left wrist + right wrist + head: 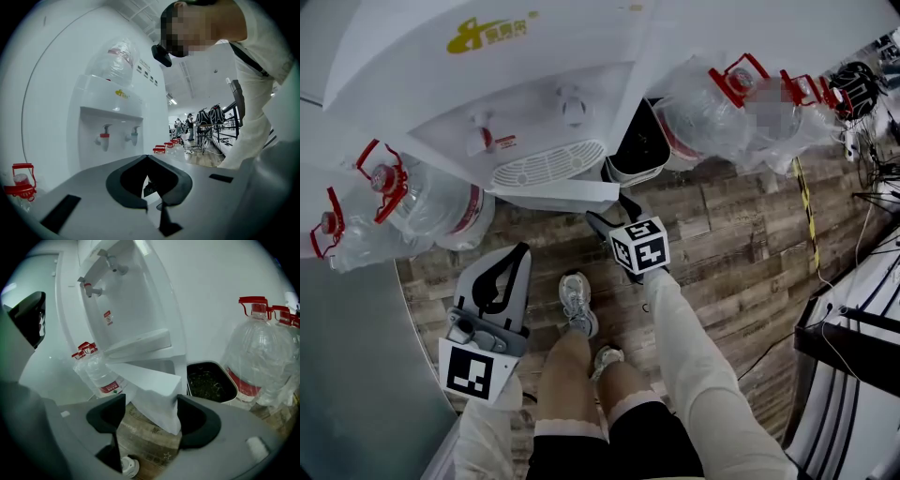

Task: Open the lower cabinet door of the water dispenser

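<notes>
The white water dispenser [534, 103] stands ahead of me, with two taps over a drip grille. Its lower cabinet door [548, 195] is swung partly out from the body. In the right gripper view the door's free edge [157, 390] sits between the jaws, and the dim cabinet opening shows behind it. My right gripper [609, 211] [150, 404] is shut on that edge, with both pads against it. My left gripper [523, 248] hangs lower left, away from the door. It is shut on nothing, tips touching [147, 157], and points up at the dispenser [112, 117].
Large water bottles with red caps lie left [431, 202] and right [712, 117] of the dispenser. A black bin [636, 141] [208, 380] stands just right of the door. The person's shoes [578, 305] are on the wood floor below it. Cables [862, 216] run at the right.
</notes>
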### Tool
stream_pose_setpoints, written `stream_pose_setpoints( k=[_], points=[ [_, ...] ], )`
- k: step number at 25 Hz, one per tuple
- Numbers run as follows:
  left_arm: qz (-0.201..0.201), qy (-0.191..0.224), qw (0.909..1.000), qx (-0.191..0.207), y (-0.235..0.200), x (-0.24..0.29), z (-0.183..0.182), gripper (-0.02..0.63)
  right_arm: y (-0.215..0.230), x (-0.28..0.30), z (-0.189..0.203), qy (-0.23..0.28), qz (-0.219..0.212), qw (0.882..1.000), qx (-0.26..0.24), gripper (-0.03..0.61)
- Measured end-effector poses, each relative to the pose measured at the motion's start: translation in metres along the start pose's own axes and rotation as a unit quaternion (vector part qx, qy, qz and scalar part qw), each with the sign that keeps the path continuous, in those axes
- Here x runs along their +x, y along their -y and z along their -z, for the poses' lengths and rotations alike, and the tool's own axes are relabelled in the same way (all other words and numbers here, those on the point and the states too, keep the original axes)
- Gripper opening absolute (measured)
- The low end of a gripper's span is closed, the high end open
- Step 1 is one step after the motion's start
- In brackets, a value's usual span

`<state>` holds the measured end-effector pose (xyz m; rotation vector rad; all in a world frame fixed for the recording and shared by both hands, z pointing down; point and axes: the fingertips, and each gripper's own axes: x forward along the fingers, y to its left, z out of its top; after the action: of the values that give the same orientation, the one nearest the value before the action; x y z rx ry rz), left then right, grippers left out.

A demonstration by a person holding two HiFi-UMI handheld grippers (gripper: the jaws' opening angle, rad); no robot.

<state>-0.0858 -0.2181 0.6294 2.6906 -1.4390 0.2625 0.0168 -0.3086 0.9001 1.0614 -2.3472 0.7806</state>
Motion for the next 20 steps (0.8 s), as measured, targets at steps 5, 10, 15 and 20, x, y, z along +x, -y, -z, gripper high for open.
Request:
stream_pose_setpoints(
  k=[5,10,15,20],
  points=[
    [0.009,-0.002,1.0000,-0.002,0.013,-0.007,-0.008,-0.002,-0.019,-0.014,0.017,-0.009,-0.003,1.000,0.011,0.347],
    [0.011,-0.004,0.9999,-0.002,0.017,-0.015,-0.016,-0.002,-0.032,-0.023,0.027,-0.017,-0.007,1.000,0.012,0.347],
    [0.006,-0.008,0.9999,-0.001,0.017,-0.027,-0.026,-0.002,-0.040,-0.041,0.017,-0.003,0.001,1.000,-0.004,0.345],
    [0.005,-0.006,1.0000,-0.004,0.024,-0.039,-0.048,-0.002,-0.051,-0.082,-0.016,0.043,0.019,0.999,-0.016,0.142]
  ],
)
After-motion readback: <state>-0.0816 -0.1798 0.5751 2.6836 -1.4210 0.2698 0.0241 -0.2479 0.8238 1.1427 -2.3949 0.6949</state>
